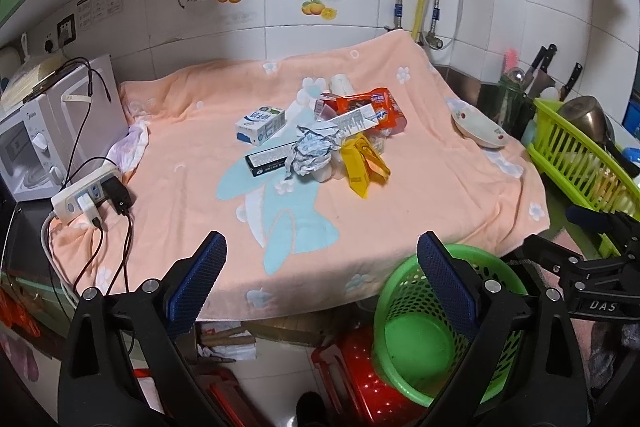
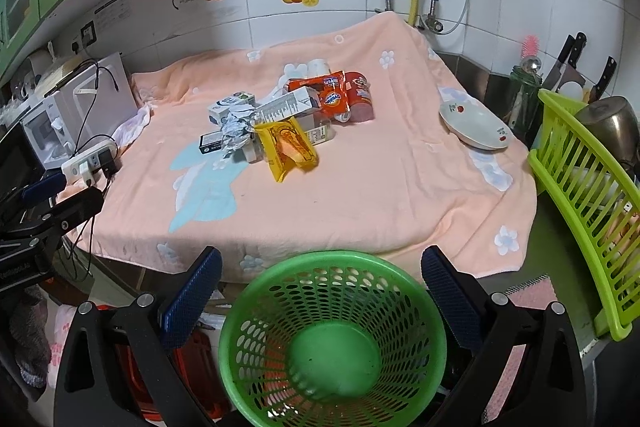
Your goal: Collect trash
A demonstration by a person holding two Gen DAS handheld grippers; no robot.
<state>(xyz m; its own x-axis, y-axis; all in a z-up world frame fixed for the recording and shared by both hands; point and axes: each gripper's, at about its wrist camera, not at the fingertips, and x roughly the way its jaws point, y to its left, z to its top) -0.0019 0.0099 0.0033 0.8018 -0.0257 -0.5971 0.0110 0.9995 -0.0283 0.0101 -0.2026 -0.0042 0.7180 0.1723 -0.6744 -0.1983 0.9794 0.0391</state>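
A heap of trash is piled near the middle of a counter draped with a peach towel printed with white flowers and a pale blue figure. At the heap's left side a white and blue milk carton is laid, its print too small to be read. In front of it a long black box is seen, and against that a crumpled ball of silvery foil wrap. A yellow wrapper is spread at the near side, torn open and bent. Across the top a grey and white box is propped at a slant. Behind it an orange snack packet is found, with a blue oval logo that cannot be read clearly, and a red can lying beside it.

A white bowl with small red fruit marks is set near the towel's right edge, tilted. A green mesh basket is placed below the counter's front edge, with nothing visible inside. A power strip with plugs is kept at the left edge, beside a white microwave.

The left gripper is held wide open with nothing between its fingers, short of the front edge. The right gripper is likewise spread wide and empty, above the basket. "DAS" is read on the right gripper's body in the left wrist view
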